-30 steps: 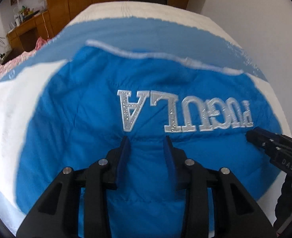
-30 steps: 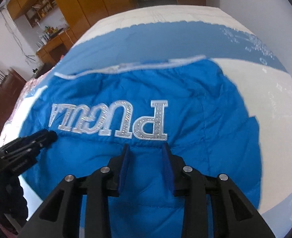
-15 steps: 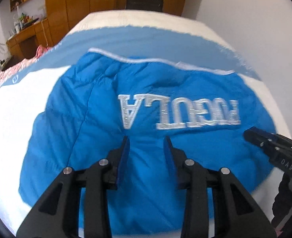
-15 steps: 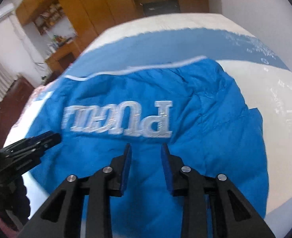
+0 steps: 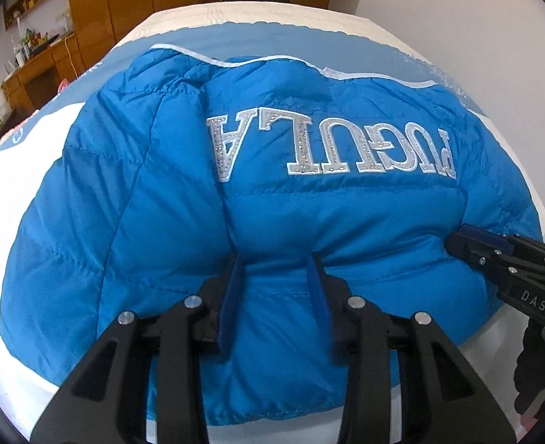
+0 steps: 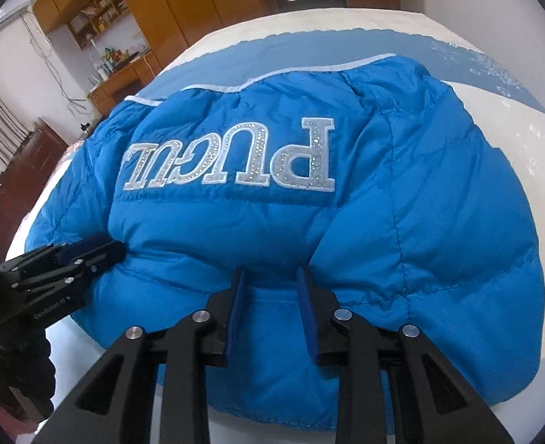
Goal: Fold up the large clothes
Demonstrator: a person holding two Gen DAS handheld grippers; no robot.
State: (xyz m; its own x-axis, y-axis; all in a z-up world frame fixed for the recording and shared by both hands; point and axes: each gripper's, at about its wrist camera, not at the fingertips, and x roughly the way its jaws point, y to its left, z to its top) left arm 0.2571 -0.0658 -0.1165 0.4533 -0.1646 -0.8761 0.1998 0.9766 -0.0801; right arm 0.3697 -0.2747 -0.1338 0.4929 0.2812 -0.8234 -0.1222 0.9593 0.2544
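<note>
A puffy blue jacket (image 5: 161, 203) (image 6: 420, 203) lies on the bed, its silver lettering (image 5: 331, 148) (image 6: 235, 162) upside down to me. My left gripper (image 5: 274, 259) pinches a fold at the jacket's near edge, and creases run out from its blue pads. The fabric bulges between them. My right gripper (image 6: 270, 272) has a similar fold between its jaws, which are closing on it. Each gripper shows in the other's view, the right one (image 5: 457, 236) at the jacket's right side and the left one (image 6: 113, 248) at its left side.
The bed (image 5: 13, 185) (image 6: 531, 129) has a white and pale blue cover that reaches past the jacket on all sides. Wooden cabinets (image 5: 124, 0) and a cluttered desk (image 5: 35, 70) stand beyond the far left. A white wall (image 5: 457, 18) runs along the right.
Both grippers have moved forward and down into the jacket. The fabric now bunches up around the fingers and the lettering sits closer. The right jaws have narrowed slightly.
</note>
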